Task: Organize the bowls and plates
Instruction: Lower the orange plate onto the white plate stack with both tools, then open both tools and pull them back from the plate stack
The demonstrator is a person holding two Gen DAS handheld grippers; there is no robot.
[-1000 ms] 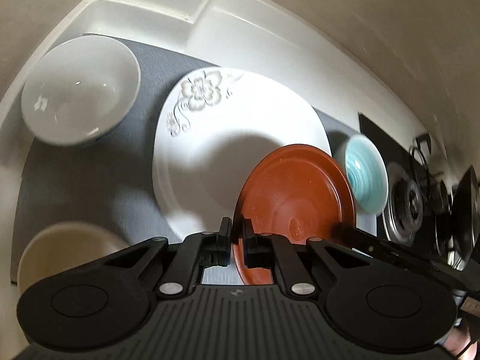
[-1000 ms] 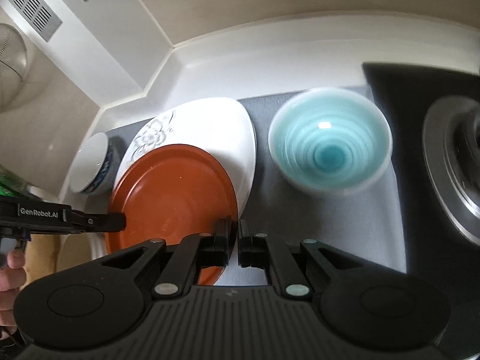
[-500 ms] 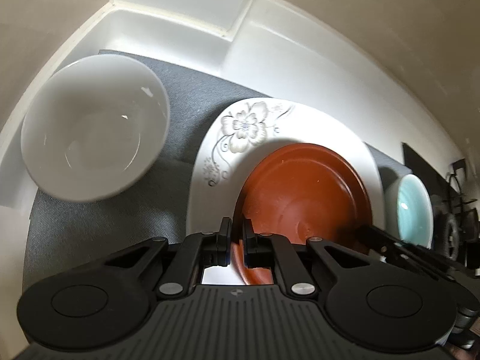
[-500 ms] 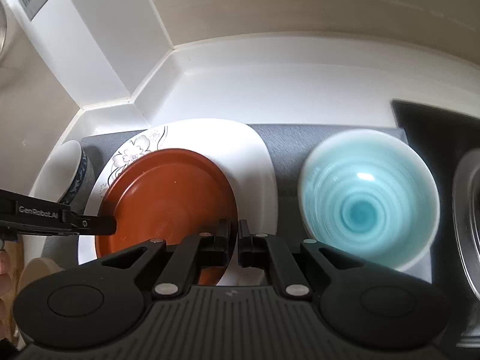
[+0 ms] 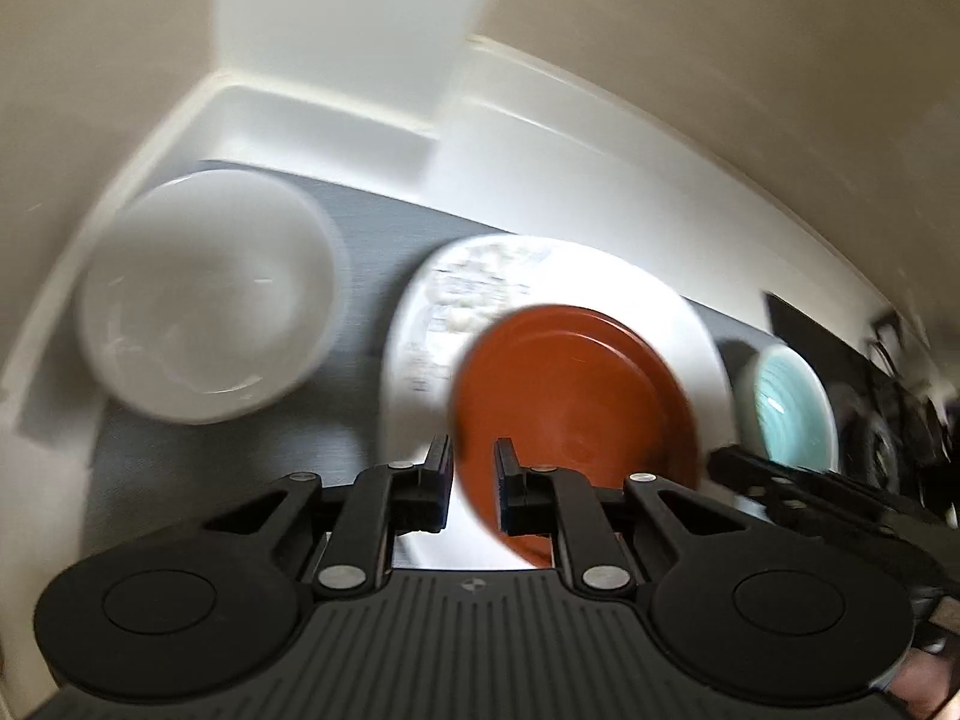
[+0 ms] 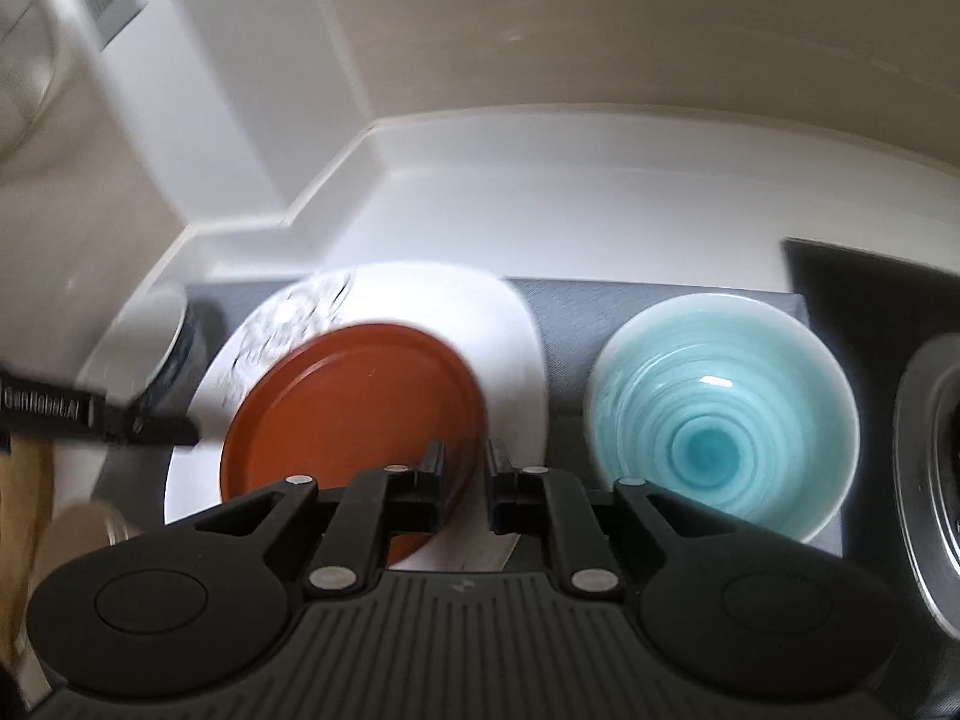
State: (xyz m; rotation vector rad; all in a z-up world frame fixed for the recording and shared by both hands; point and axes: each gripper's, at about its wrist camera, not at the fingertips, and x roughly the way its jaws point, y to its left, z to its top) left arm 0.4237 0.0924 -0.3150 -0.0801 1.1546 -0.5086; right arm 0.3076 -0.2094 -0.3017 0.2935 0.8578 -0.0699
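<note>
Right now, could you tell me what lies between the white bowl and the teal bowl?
In the left wrist view, the white floral plate, carrying the red plate.

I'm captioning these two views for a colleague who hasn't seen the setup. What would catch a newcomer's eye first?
The red-brown plate stands out most, lying on the white floral plate in the middle of the grey mat. Next comes the turquoise ringed bowl to its right, beside a dark stove area. A plain white bowl sits at the mat's left end, and both sets of tongs, left and right, are open near the red-brown plate's edges.
</note>
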